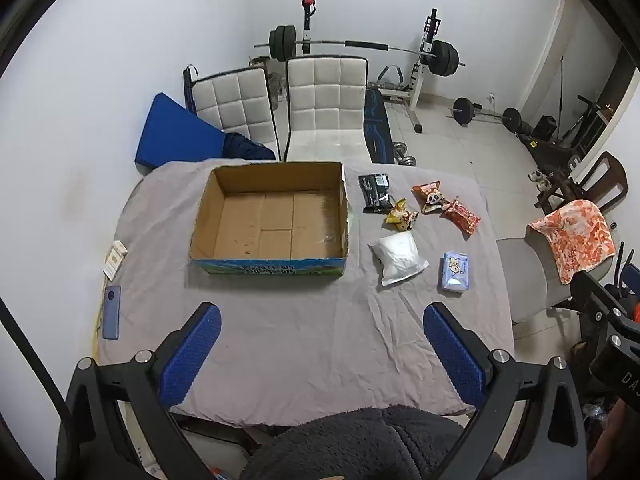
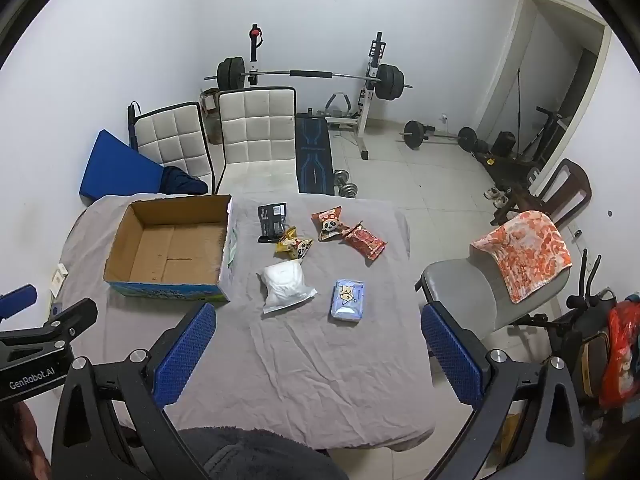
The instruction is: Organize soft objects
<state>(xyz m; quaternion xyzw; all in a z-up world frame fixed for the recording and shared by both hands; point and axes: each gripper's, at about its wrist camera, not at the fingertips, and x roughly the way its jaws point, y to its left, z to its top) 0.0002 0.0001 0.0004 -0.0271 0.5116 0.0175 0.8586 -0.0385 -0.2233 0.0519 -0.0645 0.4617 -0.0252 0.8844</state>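
An empty open cardboard box (image 1: 272,216) (image 2: 172,248) stands on the grey-clothed table (image 1: 304,340). To its right lie several soft packets: a white pouch (image 1: 398,258) (image 2: 286,286), a pale blue tissue pack (image 1: 455,273) (image 2: 348,300), a black packet (image 1: 375,192) (image 2: 273,222), a yellow snack bag (image 1: 402,216) (image 2: 294,245), a panda snack bag (image 1: 430,196) (image 2: 330,224) and a red packet (image 1: 462,216) (image 2: 366,242). My left gripper (image 1: 322,356) is open and empty above the table's near side. My right gripper (image 2: 318,354) is open and empty, nearer the packets.
A phone (image 1: 111,312) and a small white card box (image 1: 114,258) lie at the table's left edge. Two white chairs (image 1: 324,108) stand behind the table. A grey chair with an orange towel (image 2: 524,252) is on the right. Gym weights (image 1: 360,46) line the back wall.
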